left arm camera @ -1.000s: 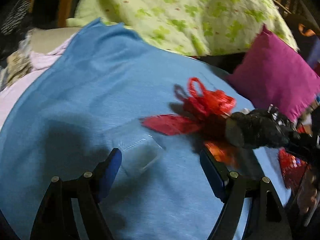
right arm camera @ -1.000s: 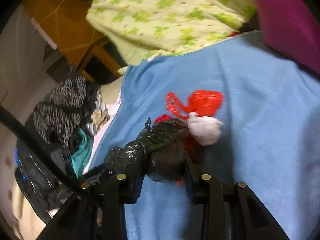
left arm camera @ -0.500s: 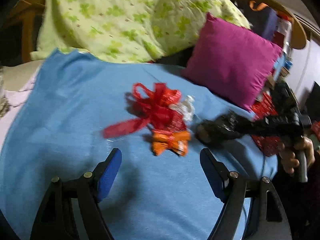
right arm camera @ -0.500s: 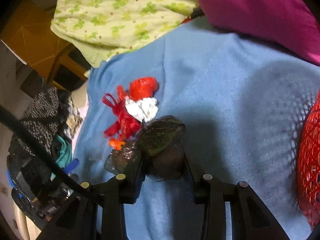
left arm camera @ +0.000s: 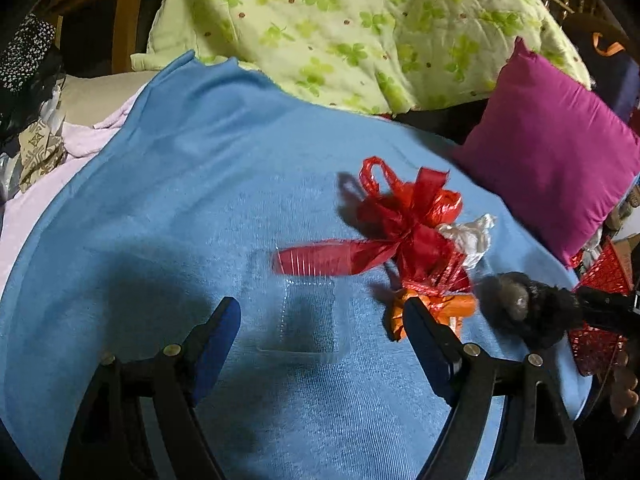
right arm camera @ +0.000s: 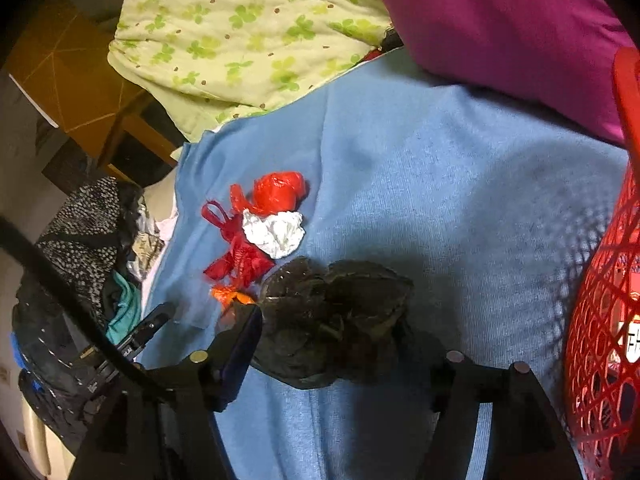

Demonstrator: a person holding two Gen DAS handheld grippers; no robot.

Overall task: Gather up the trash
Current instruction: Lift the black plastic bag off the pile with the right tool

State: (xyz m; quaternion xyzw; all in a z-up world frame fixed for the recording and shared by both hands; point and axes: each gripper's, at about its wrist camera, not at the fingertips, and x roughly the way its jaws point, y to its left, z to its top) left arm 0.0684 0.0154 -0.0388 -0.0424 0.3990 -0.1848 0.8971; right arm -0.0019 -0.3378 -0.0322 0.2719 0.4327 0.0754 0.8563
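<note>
A crumpled black plastic bag (right arm camera: 332,316) lies on the blue sheet (right arm camera: 440,184) between the fingers of my right gripper (right arm camera: 340,356). Its jaws are opening and the right pad stands clear of the bag. In the left wrist view the black bag (left arm camera: 520,308) shows at the right. My left gripper (left arm camera: 320,332) is open, its jaws widening a little, on either side of a clear plastic container (left arm camera: 308,316) without touching it. Beyond lie a knotted red bag (left arm camera: 404,220), an orange wrapper (left arm camera: 432,308) and white crumpled paper (right arm camera: 276,232).
A red mesh basket (right arm camera: 600,280) stands at the sheet's right edge, close to the right gripper. A magenta pillow (left arm camera: 560,148) and a green clover quilt (left arm camera: 340,20) lie behind. Clothes (right arm camera: 80,232) are piled off the left edge.
The right jaws have spread and let go of the black bag, which now rests on the sheet nearer the red basket. The left view swung right, then back over the clear container.
</note>
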